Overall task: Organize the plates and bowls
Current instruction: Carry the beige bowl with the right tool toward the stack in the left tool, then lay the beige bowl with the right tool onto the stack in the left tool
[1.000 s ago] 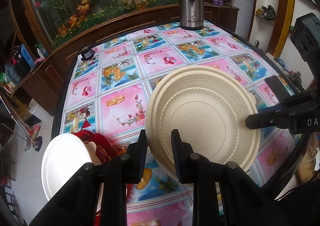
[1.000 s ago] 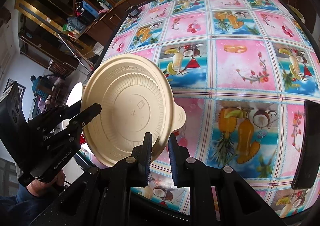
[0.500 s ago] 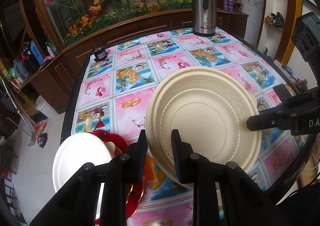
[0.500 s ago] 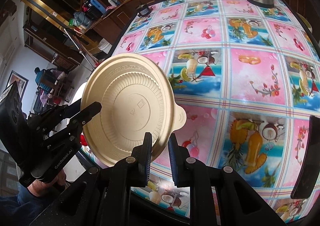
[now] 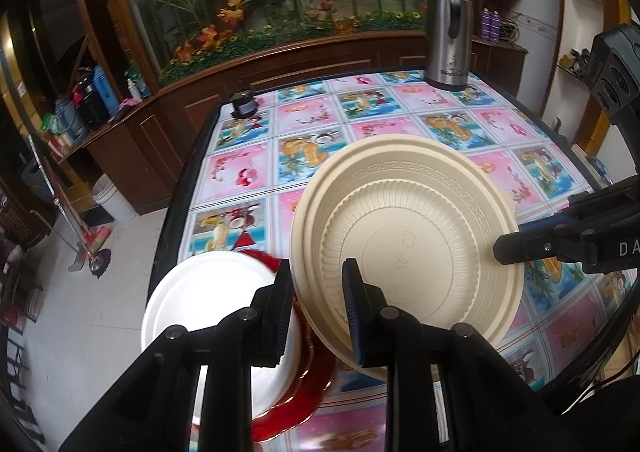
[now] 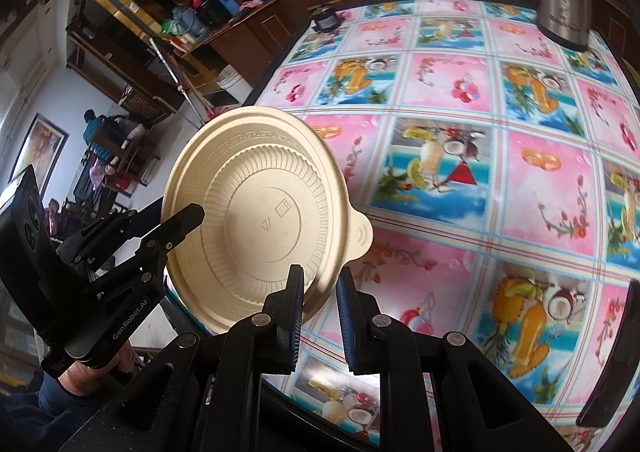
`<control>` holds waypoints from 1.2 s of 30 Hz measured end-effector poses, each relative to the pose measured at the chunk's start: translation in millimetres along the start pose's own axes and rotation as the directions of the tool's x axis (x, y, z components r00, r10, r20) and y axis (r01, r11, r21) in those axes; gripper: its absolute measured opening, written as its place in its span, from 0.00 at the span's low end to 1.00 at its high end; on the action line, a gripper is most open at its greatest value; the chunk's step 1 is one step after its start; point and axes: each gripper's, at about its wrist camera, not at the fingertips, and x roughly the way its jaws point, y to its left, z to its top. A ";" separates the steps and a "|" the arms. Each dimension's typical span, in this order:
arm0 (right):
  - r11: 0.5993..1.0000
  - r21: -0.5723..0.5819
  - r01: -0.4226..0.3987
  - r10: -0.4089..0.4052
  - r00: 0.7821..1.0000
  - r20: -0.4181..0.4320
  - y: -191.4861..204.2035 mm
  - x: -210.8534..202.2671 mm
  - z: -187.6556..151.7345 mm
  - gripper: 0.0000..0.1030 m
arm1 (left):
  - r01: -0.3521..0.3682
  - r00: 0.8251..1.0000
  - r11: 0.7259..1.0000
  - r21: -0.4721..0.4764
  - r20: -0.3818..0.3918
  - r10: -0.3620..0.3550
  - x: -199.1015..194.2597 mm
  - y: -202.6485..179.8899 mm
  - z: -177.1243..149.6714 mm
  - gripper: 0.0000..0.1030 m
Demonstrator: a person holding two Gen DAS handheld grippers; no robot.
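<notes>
While both grippers clamp one cream plate (image 5: 408,248) by its rim, the left gripper (image 5: 316,312) at the lower edge and the right gripper (image 6: 318,316) on the side near the tab, it hangs tilted at mid-frame above the table (image 5: 400,111). Behind it the patterned tabletop lies open up to the steel kettle (image 5: 447,33) at upper right and a small dark object (image 5: 244,105) near the far left edge. At lower left, by the table's near-left edge, one white plate (image 5: 200,300) rests on one red plate (image 5: 296,400).

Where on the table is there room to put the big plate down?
The cream plate is held by both tongs, left and right. Bare tablecloth lies between it and the kettle, with a small black jar at the far left corner. It is crowded near the left, where the white plate sits on a red dish.
</notes>
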 end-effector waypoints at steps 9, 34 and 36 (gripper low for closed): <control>0.998 -0.057 -0.022 0.021 1.000 -0.022 24.5 12.6 9.7 0.18 | -0.041 0.999 0.998 -0.055 0.005 0.041 -9.0 23.4 -7.9 0.22; 0.965 -0.187 -0.185 0.179 0.983 -0.052 131.7 23.7 62.7 0.18 | -0.161 0.985 0.958 -0.238 0.020 0.170 -51.4 128.2 -12.7 0.24; 0.965 -0.175 -0.196 0.185 0.980 -0.077 131.3 33.4 61.6 0.18 | -0.159 0.986 0.955 -0.251 0.001 0.164 -47.6 131.5 -21.2 0.24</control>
